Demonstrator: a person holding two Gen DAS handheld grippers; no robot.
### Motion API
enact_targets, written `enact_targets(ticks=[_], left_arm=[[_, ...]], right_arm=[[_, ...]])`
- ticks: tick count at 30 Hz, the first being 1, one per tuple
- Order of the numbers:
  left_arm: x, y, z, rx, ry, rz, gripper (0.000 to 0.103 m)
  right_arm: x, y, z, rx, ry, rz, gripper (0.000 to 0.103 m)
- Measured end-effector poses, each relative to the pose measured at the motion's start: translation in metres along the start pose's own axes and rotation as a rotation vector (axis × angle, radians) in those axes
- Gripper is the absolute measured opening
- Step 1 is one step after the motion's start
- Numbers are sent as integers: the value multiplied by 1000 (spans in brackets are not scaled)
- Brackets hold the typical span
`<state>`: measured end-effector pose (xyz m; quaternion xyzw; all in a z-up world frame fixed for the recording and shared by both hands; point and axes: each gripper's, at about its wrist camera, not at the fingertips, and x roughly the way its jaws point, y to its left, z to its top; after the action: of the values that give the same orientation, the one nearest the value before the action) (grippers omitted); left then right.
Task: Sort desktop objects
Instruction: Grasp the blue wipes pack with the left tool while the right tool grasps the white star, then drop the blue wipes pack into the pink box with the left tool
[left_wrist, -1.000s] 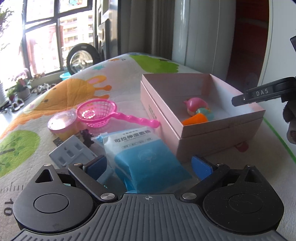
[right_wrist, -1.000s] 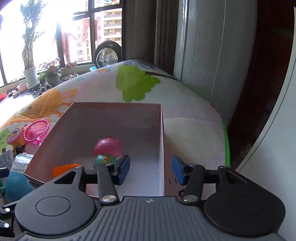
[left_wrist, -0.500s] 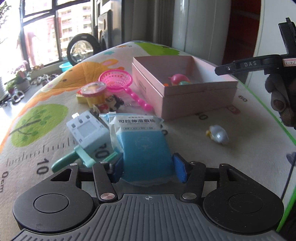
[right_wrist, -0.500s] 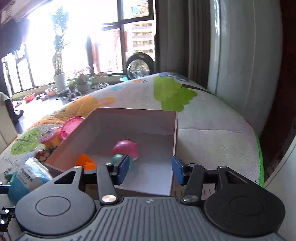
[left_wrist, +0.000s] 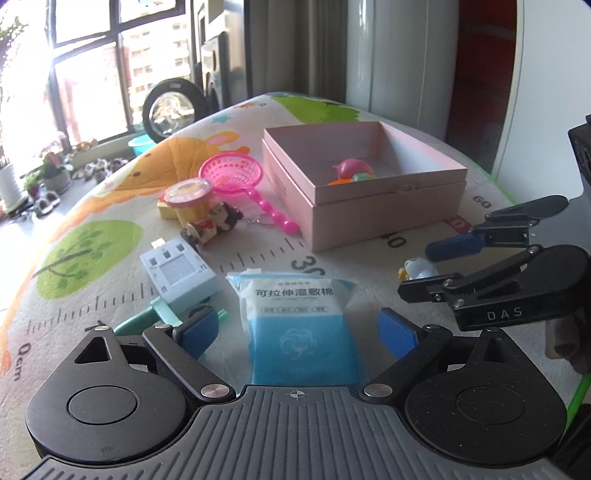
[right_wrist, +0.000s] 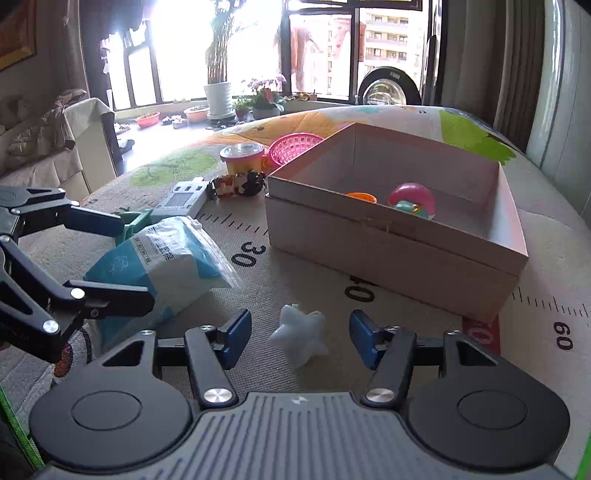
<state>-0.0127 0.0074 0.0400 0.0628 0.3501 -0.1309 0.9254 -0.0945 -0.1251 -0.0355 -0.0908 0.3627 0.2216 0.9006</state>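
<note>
Left wrist view: we see the left gripper (left_wrist: 297, 332) with jaws opening wide around the blue-and-white packet (left_wrist: 301, 317) on the mat (left_wrist: 92, 258), pads clear of it; the pink box (left_wrist: 369, 199) sits beyond. Right wrist view: we see the right gripper (right_wrist: 299, 338) with jaws closing, a pale star toy (right_wrist: 301, 332) between them, untouched, near the box's front wall.

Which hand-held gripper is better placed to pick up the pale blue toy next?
Right. The right hand-held gripper already straddles the pale blue toy, jaws closing, pads not yet touching. The left hand-held gripper sits over the wipes pack, jaws opening.
</note>
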Motion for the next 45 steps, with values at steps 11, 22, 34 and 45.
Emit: enact_targets(ticks=[11, 22, 34, 45], left_arm=[[-7, -20, -16, 63, 35, 5, 57], [-38, -38, -1, 119, -67, -44, 57], [-20, -32, -21, 83, 20, -51, 80], [-29, -39, 0, 120, -54, -32, 55]], right_arm=[[-57, -19, -10, 41, -45, -17, 10], [-80, -21, -23, -11, -83, -51, 33], [-40, -3, -34, -50, 2, 9, 43], [-78, -22, -19, 8, -75, 33, 37]])
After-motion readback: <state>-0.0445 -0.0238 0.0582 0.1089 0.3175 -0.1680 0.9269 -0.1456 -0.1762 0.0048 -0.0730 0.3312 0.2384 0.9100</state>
